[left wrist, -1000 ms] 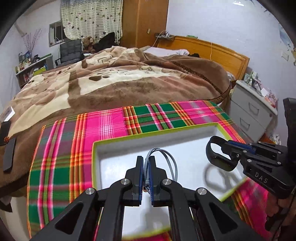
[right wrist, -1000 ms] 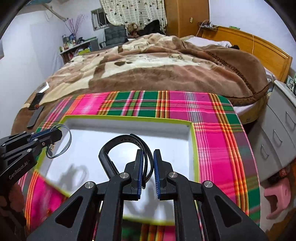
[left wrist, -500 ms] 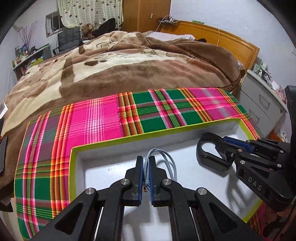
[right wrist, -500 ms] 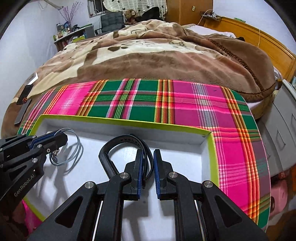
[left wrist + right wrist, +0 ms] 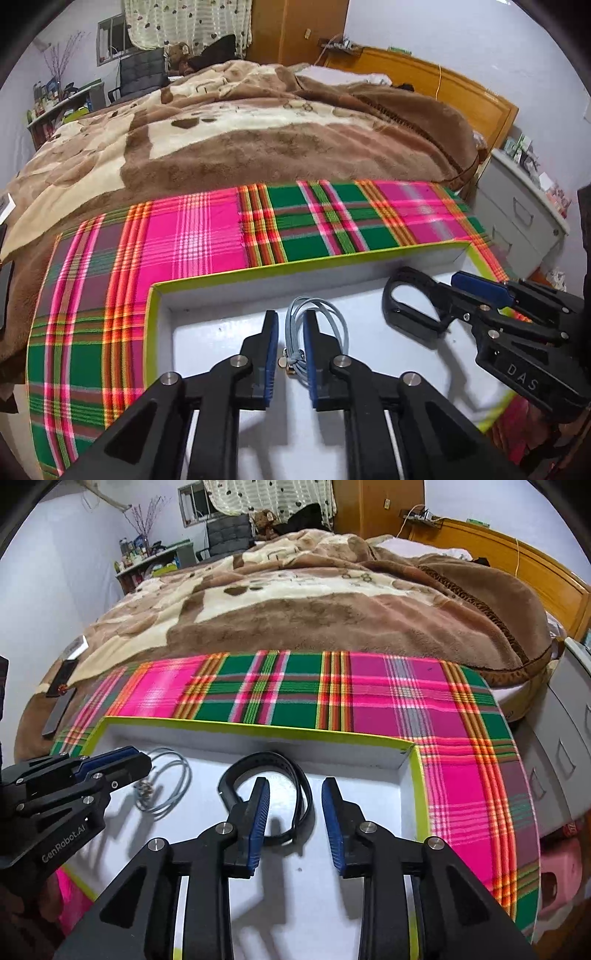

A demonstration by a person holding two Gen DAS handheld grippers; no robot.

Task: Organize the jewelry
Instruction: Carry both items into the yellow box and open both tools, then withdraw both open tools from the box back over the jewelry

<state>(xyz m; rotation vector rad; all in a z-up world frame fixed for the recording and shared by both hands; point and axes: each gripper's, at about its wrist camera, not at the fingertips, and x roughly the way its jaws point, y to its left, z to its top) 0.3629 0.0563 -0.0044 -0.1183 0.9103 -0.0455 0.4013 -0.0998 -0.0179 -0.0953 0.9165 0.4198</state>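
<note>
We read "DAS" in pale letters on the body of the right gripper (image 5: 476,291) where it enters the left wrist view, and "GenRobot.AI" along the body of the left gripper (image 5: 142,762) in the right wrist view. Our left gripper (image 5: 291,332) has its fingers spread apart, and the grey cord bracelet (image 5: 314,325) lies loose between them on the white floor of the green-rimmed tray (image 5: 229,273), its loops running away from us and its small metal clasp nearest the camera. Our right gripper (image 5: 293,797) is also spread wide, pinching nothing; the black strap bracelet (image 5: 269,775) lies in the tray (image 5: 258,729) between its fingers, its rounded end toward the left gripper. The tray sits on a pink and green plaid cloth (image 5: 388,701).
</note>
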